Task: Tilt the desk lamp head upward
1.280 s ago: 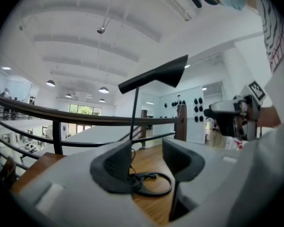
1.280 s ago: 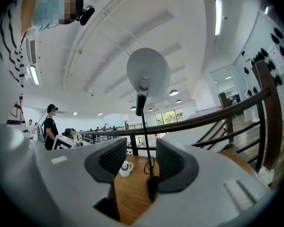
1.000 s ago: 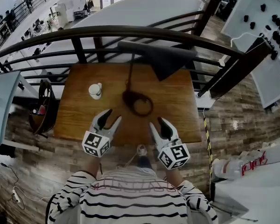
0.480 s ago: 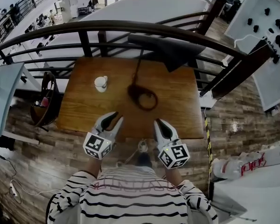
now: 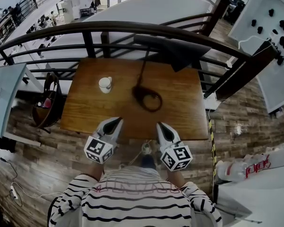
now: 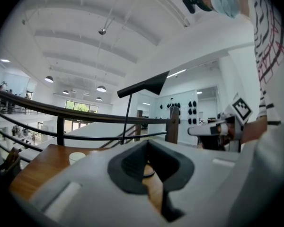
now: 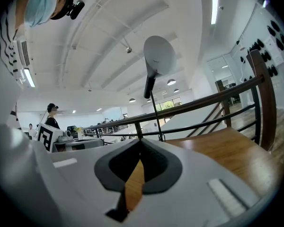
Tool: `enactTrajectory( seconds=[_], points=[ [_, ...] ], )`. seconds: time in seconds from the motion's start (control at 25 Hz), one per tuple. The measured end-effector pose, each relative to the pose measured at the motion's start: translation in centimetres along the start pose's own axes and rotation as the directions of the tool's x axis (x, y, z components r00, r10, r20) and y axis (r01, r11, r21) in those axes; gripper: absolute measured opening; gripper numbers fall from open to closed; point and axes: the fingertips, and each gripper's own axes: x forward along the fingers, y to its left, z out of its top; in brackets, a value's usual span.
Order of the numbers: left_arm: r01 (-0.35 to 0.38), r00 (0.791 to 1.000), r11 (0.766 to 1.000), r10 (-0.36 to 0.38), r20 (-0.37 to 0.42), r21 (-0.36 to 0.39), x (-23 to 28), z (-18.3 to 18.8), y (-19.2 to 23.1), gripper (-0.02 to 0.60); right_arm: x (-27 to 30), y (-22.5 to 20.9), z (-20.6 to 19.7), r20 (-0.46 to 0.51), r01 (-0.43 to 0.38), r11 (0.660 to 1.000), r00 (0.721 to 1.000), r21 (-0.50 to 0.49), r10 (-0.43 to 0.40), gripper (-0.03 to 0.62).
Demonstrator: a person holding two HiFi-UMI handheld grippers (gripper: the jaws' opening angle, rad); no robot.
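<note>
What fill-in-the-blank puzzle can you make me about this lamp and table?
The lamp stands on a ___ table.
A white ___ sits to the lamp's left.
The left tool and right tool both have jaws that are ___, holding nothing.
Missing words: wooden; cup; shut.
Both tools' jaws have just been closing, with nothing between them.

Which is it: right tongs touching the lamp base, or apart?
Apart. The head view shows bare table between the right tongs, which have just closed on nothing, and the lamp base.
</note>
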Motion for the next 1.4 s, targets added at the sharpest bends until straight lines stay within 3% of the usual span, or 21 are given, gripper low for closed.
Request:
enactTrajectory(
  seconds=[1.4],
  points=[
    [0.019,1.000,0.999,-0.019,-0.006,-0.031,0.1,-0.2,0.6,0.002,1.4,0.0,0.0,-0.032,0.024,1.000,0.999,-0.016,-0.025,0.000]
  ],
)
